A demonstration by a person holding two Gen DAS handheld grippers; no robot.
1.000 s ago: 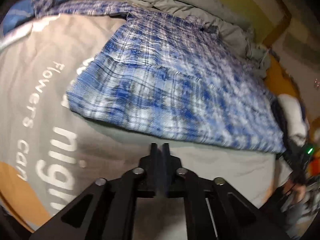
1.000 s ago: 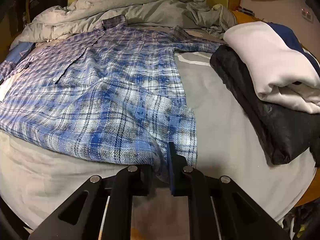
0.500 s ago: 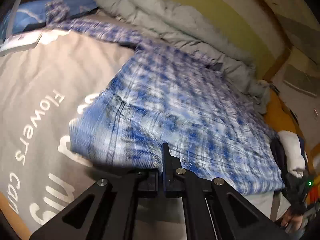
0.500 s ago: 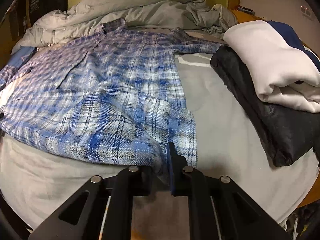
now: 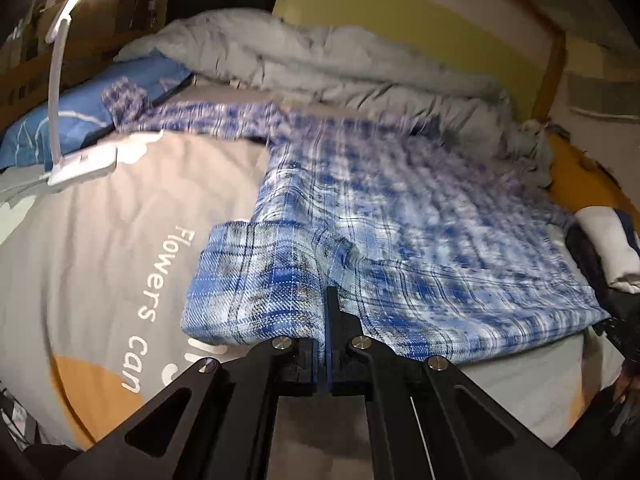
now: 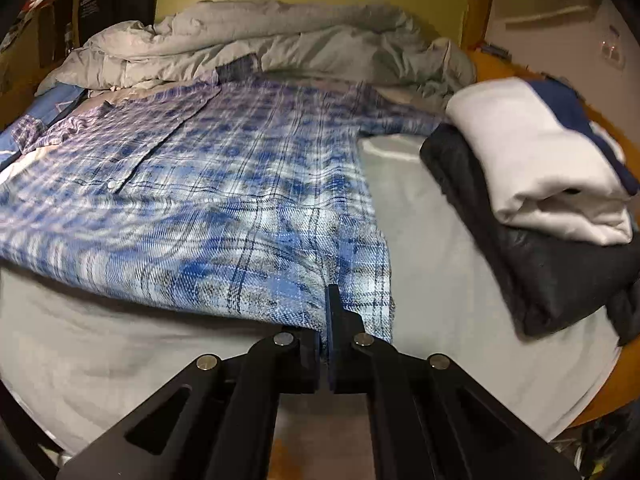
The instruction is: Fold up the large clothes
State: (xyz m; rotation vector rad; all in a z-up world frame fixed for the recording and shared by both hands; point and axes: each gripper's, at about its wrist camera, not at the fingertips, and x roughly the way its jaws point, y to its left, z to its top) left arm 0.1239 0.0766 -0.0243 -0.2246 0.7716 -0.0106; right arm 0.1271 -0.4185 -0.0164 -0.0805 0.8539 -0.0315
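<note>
A blue and white plaid shirt [image 5: 400, 216] lies spread on the bed, collar toward the headboard; it also shows in the right wrist view [image 6: 224, 184]. My left gripper [image 5: 324, 312] is shut on the shirt's bottom hem near its left corner, and the cloth is lifted and bunched over the fingers. My right gripper [image 6: 325, 312] is shut on the hem near the right corner. One sleeve [image 5: 192, 118] stretches out to the far left.
A grey bed cover with white lettering [image 5: 120, 216] lies under the shirt. A crumpled grey duvet [image 6: 280, 48] sits at the headboard. A folded white and navy garment [image 6: 548, 152] rests on dark folded clothing [image 6: 560, 272] at the right. A white lamp [image 5: 80, 164] lies far left.
My left gripper moved forward onto the hem and closed on it, lifting the left corner. My right gripper stayed shut on the hem and rose slightly, pulling the cloth.
</note>
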